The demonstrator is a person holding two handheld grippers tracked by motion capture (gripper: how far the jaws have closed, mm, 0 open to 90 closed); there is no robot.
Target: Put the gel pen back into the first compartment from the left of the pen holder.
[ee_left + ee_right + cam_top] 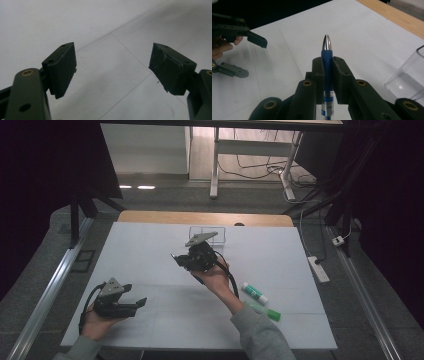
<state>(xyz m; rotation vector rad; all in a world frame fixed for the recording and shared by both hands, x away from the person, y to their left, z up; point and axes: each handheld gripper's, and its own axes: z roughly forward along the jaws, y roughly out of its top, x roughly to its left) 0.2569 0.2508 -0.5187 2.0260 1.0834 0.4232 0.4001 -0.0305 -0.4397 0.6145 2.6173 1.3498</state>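
A blue pen (326, 62) was held clamped in the right gripper (327, 65) near the clear container (409, 75), presumably for insertion; the left gripper (112, 66) was held wide open, empty.

Left gripper (134, 295) low with fingers (61, 68) spread wide; right gripper (176, 259) raised, fingers pinched together

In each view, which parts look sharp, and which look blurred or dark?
High view: white table well lit, room edges nearly black. Left gripper view: jaw pads sharp, near arms soft. Right gripper view: pen tip sharp with a glare streak, clear container and near jaw arms blurred.
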